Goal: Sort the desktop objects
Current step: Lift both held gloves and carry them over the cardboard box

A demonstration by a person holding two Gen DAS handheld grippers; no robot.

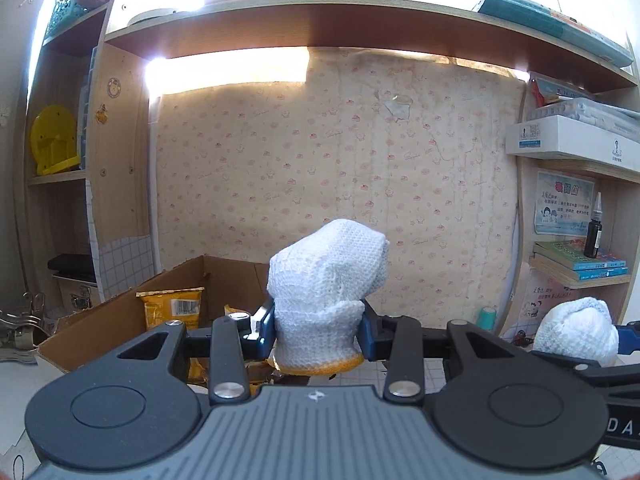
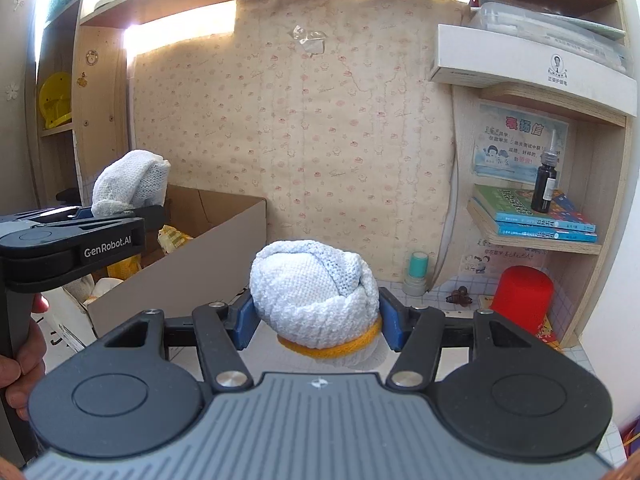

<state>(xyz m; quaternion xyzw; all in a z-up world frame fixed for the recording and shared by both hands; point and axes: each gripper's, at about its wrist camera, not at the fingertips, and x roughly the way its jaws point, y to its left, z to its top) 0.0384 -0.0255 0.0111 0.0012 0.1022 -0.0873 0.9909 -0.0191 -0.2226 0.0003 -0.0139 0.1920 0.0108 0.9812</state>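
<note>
My left gripper is shut on a rolled white knit glove with a yellow cuff, held in the air just right of the open cardboard box. My right gripper is shut on a second rolled white glove with a yellow cuff, above the white gridded desk. In the right wrist view the left gripper and its glove hang over the box. The right gripper's glove shows at the right of the left wrist view.
A yellow snack bag stands in the box. On the desk at the right are a red cylinder, a teal-capped stamp and a small brown clip. Shelves hold books, a dark dropper bottle and a white box.
</note>
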